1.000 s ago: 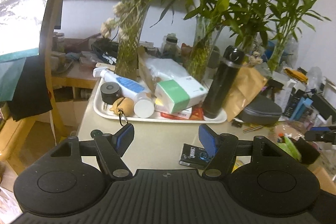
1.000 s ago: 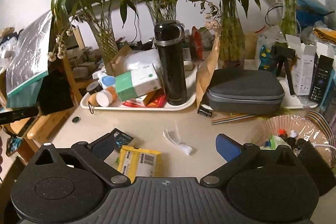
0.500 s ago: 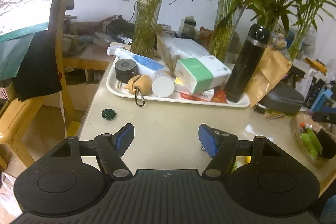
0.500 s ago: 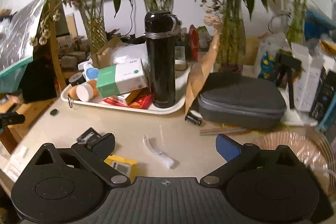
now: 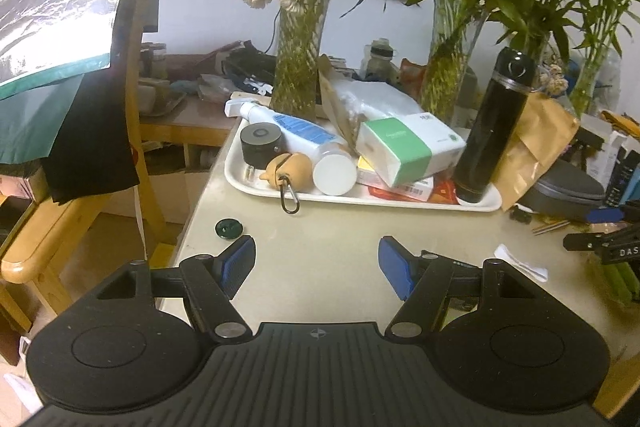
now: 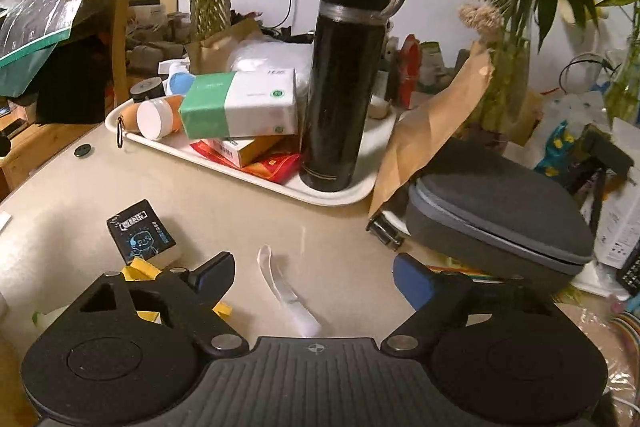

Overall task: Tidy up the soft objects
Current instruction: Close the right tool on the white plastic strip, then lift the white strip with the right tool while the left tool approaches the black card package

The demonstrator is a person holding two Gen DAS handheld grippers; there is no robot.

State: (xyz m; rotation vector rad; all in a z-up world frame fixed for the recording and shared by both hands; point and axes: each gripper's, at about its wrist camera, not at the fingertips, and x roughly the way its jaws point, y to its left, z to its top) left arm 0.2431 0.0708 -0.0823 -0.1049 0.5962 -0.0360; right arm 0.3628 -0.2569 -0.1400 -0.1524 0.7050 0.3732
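**Cluttered room, beige table, white wall**

A beige table (image 5: 320, 227) with a rounded corner is seen in both views. A white wall (image 5: 208, 7) is seen behind it, with a dark cable hanging down it. A wooden chair frame (image 5: 136, 99) is placed left of the table, draped with dark cloth (image 5: 88, 147) and a shiny plastic-covered sheet (image 5: 52, 11). A lower wooden side table (image 5: 188, 119), loaded with clutter, is set behind the chair. Wood-toned floor (image 5: 116, 239) is visible below. Glass vases with green plants (image 5: 452, 75) are lined along the wall. Lighting is dim and warm; its source cannot be told.
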